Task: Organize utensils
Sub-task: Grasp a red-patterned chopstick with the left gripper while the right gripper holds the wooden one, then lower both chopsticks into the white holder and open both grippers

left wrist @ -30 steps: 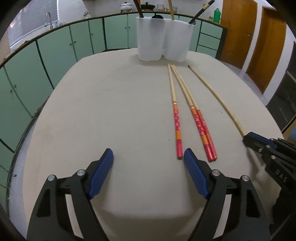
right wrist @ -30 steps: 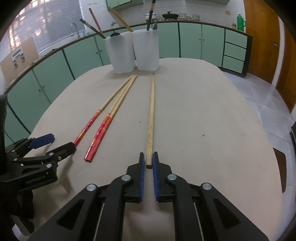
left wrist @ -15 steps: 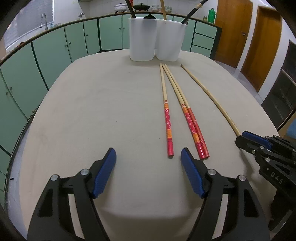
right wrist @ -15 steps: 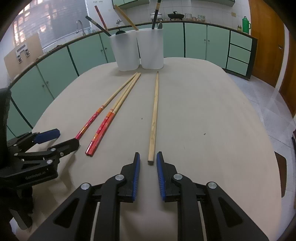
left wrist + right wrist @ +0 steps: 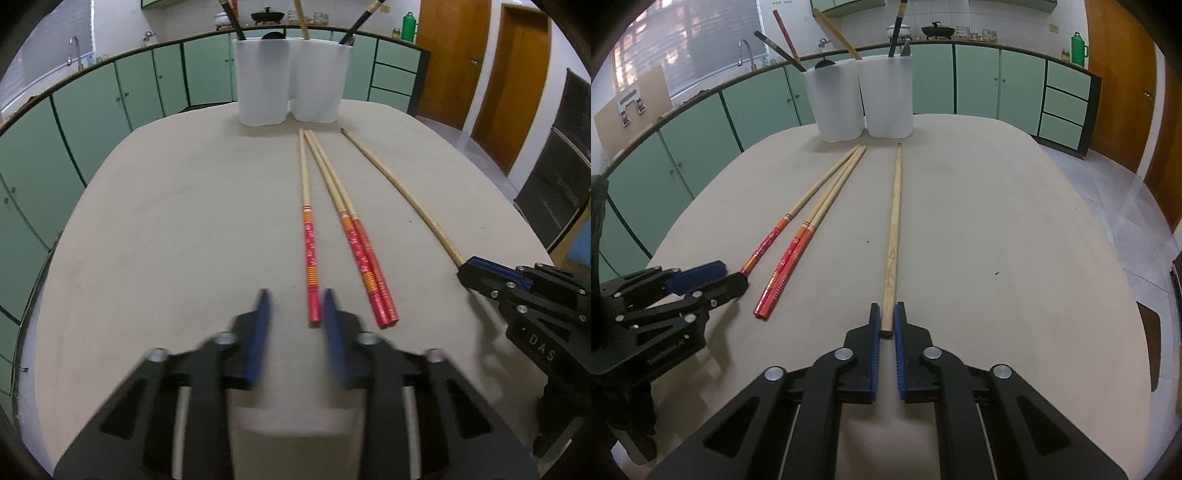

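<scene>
Beige tabletop (image 5: pixel 184 221), green cabinets (image 5: pixel 92 110); right fingers (image 5: pixel 874 332) clamped on wooden chopstick (image 5: pixel 894 229), left fingers (image 5: pixel 260 325) closing astride red chopstick (image 5: pixel 309 251).

A beige table (image 5: pixel 166 229) with rounded edges carried everything. At its far end stood two white holders (image 5: pixel 291 79), side by side and touching, with utensil handles sticking up out of them. Nearer lay three red-ended chopsticks (image 5: pixel 309 236): one alone on the left, two together just beside it, their pale tips meeting near the holders. A plain wooden chopstick (image 5: pixel 893 229) lay apart to their right, also pointing toward the holders.
</scene>
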{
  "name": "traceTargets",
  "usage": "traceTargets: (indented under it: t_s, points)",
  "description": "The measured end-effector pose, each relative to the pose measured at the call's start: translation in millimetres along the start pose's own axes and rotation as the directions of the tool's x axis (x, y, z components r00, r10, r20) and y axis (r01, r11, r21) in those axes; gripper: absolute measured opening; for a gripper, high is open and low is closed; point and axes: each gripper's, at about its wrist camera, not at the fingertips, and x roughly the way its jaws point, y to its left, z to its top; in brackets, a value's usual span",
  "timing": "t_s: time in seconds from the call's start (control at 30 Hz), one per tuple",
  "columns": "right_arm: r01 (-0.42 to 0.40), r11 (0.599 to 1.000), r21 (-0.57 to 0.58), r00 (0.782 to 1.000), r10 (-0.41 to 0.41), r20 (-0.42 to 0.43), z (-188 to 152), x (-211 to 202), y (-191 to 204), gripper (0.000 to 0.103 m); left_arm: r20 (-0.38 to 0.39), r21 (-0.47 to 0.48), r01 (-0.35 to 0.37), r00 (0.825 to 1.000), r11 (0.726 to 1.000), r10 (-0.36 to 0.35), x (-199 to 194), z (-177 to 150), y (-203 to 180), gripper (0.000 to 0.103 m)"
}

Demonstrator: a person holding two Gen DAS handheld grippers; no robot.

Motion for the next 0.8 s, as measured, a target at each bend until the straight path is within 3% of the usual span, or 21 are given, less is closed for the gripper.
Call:
traceTargets:
  t_s: [0.07,0.37,0.57,0.8]
  points:
    - [-0.003,1.0,0.003,1.0,0.003,-0.001,-0.1,0.1,-0.8,0.008,-0.002,0.006,0.012,1.0,1.0,-0.012,0.7,0.5,-3.8,0.005]
    - [-0.018,1.0,0.01,1.0,0.018,0.014,0.2,-4.1,-3.0,0.007,0.022,-0.016,0.012,1.0,1.0,-0.012,-13.8,0.4,-0.6,0.005]
    - [-0.021,0.999,0.027,0.997,0.019,0.074,8.1,-29.3,-7.2,0.007,0.075,0.002,0.004,0.997,1.0,-0.004,-48.8,10.3,4.5,0.005]
    - [0.007,1.0,-0.029,0.986,-0.002,0.165,33.9,-67.8,-3.7,0.007,0.127,0.03,0.004,0.992,1.0,-0.008,-86.7,25.9,7.0,0.005]
